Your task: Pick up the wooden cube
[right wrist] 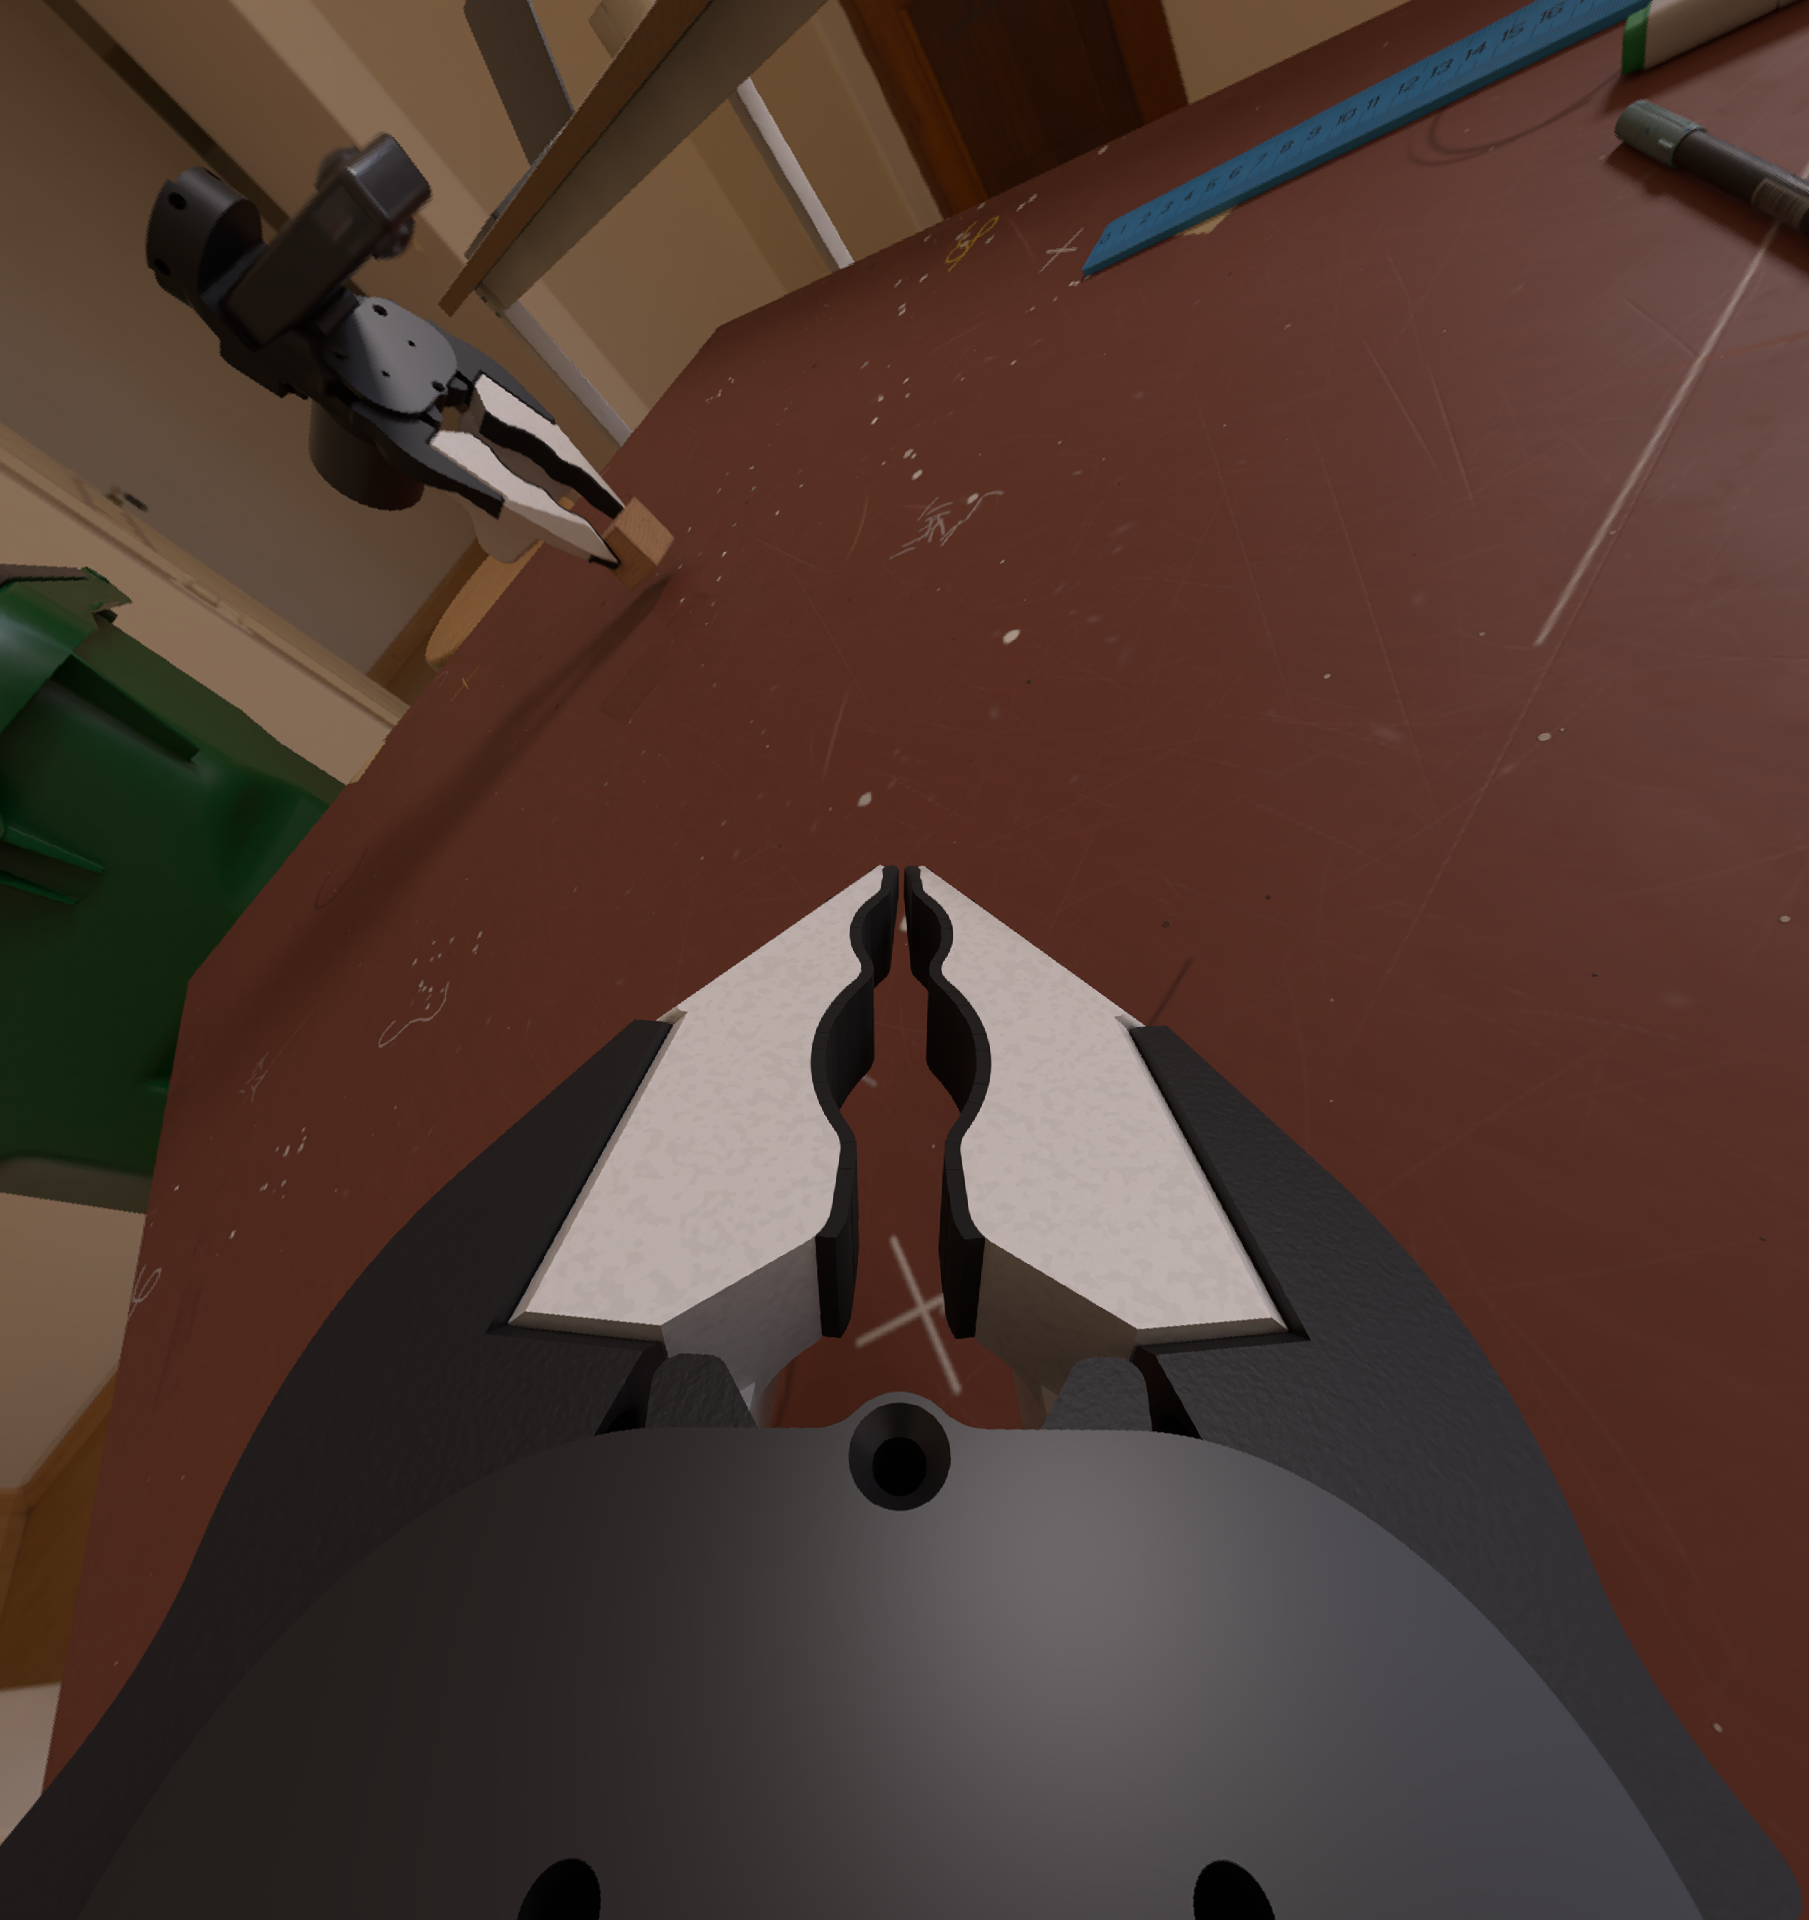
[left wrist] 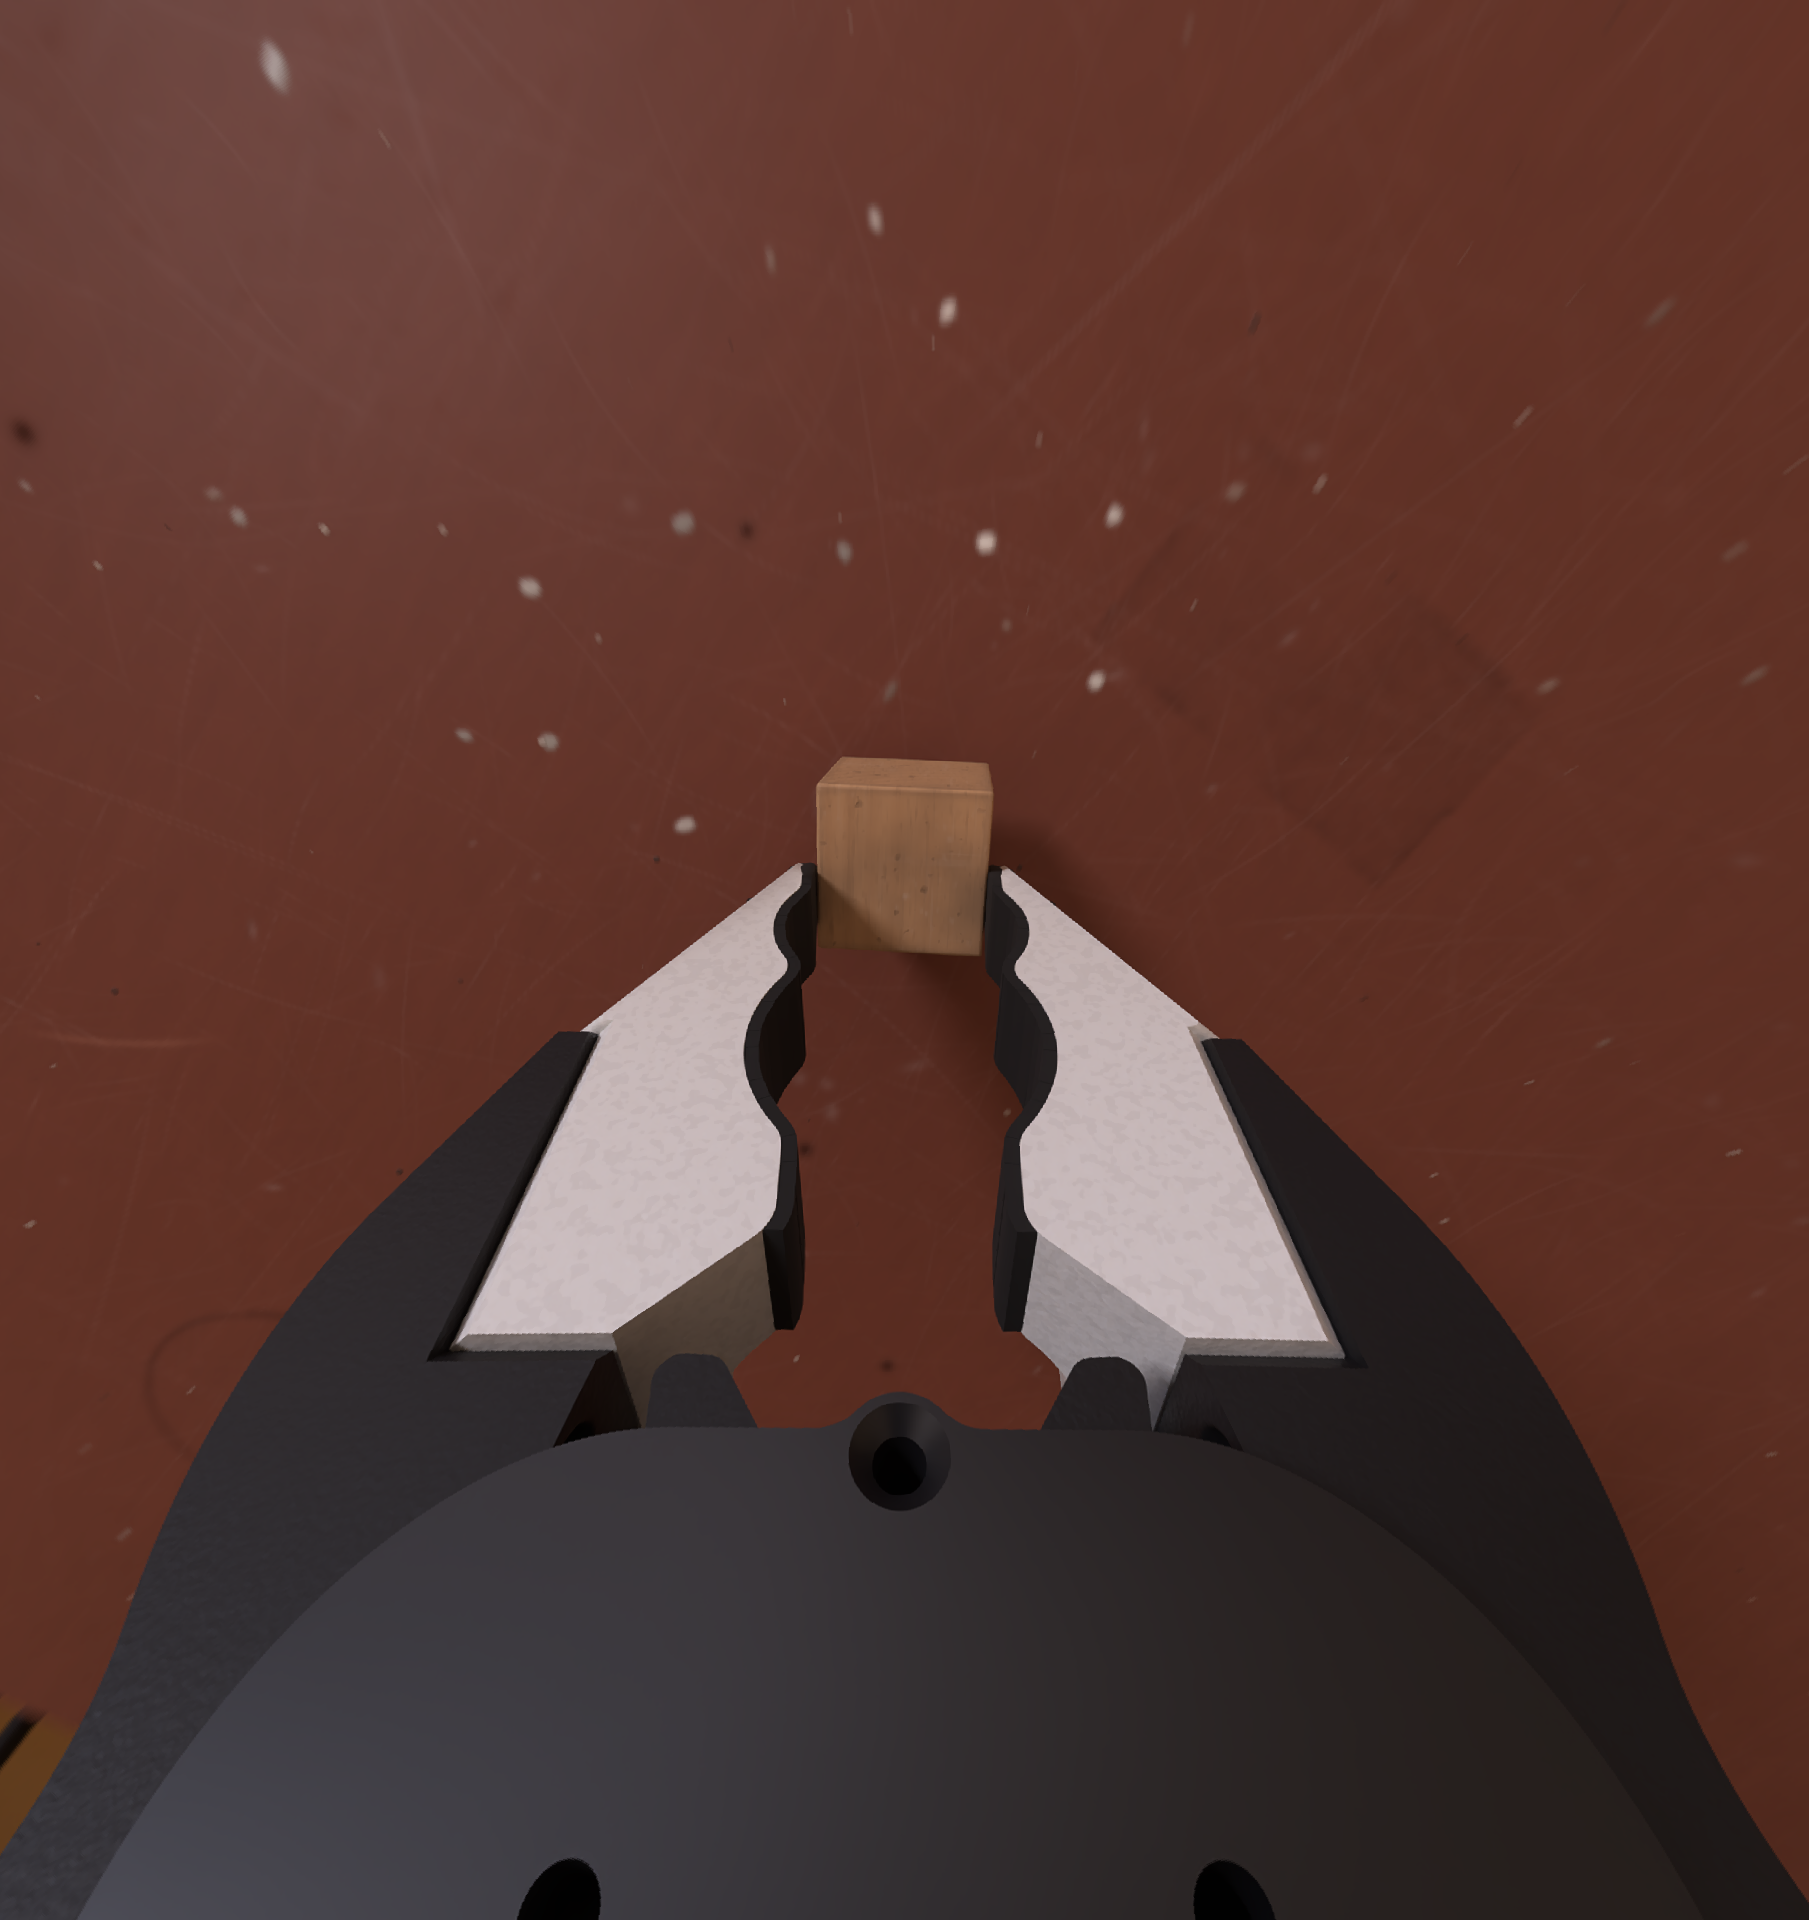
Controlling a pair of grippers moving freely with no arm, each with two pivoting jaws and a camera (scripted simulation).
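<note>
The wooden cube (left wrist: 902, 831) is a small light-brown block on the scratched red-brown table (left wrist: 360, 520). My left gripper (left wrist: 900, 894) is shut on it, with the two fingertips pressed against its left and right sides. The right wrist view shows this gripper (right wrist: 609, 545) far off at the upper left, holding the cube (right wrist: 645, 530) close to the table's edge. I cannot tell whether the cube touches the table. My right gripper (right wrist: 900, 878) is shut and empty, low over the table (right wrist: 1295, 727).
A blue ruler (right wrist: 1347, 114), a dark marker (right wrist: 1741, 182) and a white and green object (right wrist: 1710, 26) lie at the far right of the table. A green bin (right wrist: 79, 883) stands off the table's left edge. Wooden furniture stands behind.
</note>
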